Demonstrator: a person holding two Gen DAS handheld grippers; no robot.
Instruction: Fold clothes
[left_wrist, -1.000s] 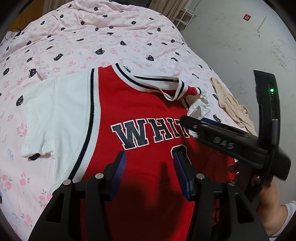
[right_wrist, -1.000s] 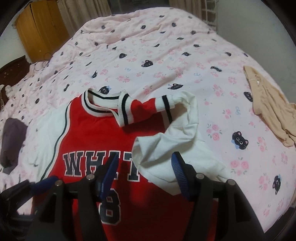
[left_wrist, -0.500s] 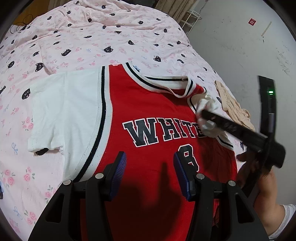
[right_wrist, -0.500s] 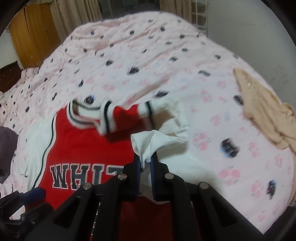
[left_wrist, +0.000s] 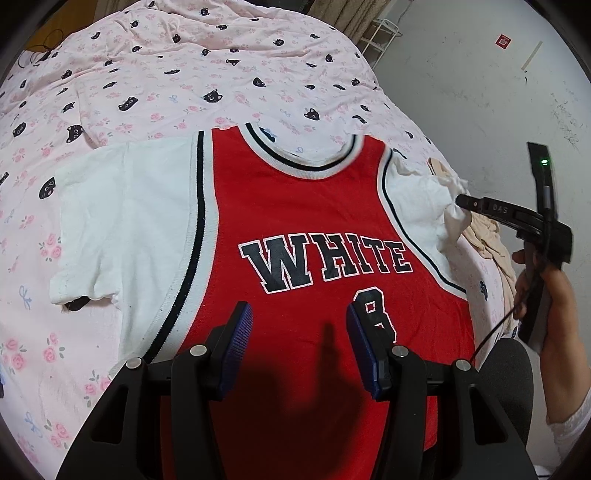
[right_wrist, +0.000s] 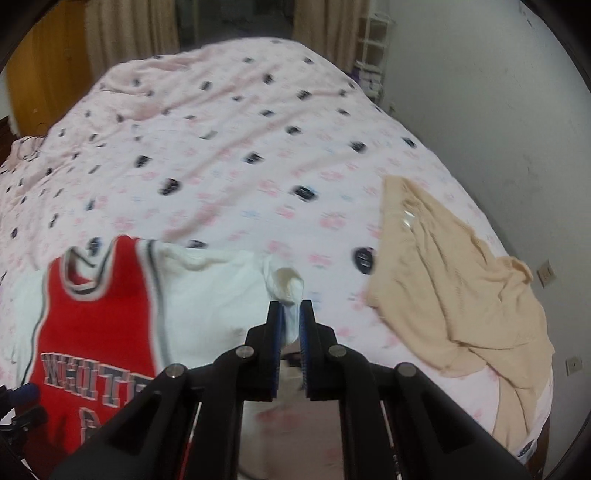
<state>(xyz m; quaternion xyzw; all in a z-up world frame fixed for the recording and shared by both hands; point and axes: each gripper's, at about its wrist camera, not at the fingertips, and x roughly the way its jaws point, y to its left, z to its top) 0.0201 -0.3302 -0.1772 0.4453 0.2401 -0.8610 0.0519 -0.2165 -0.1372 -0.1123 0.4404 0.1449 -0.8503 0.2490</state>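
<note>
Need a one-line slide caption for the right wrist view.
Right gripper shut on the white sleeve of the red jersey, beige garment alongside on the pink bedspread.

Bed (left_wrist: 229, 70) under a pink cover printed with black cat faces and small roses, filling the upper and left parts of both views. Red and white jersey (left_wrist: 303, 229) lettered WHITE 8 spread face up on the cover, at centre in the left wrist view and lower left in the right wrist view, both white sleeves out to the sides. Crumpled beige garment (right_wrist: 450, 280) on the cover at right, near the bed's edge, apart from the jersey.
</note>
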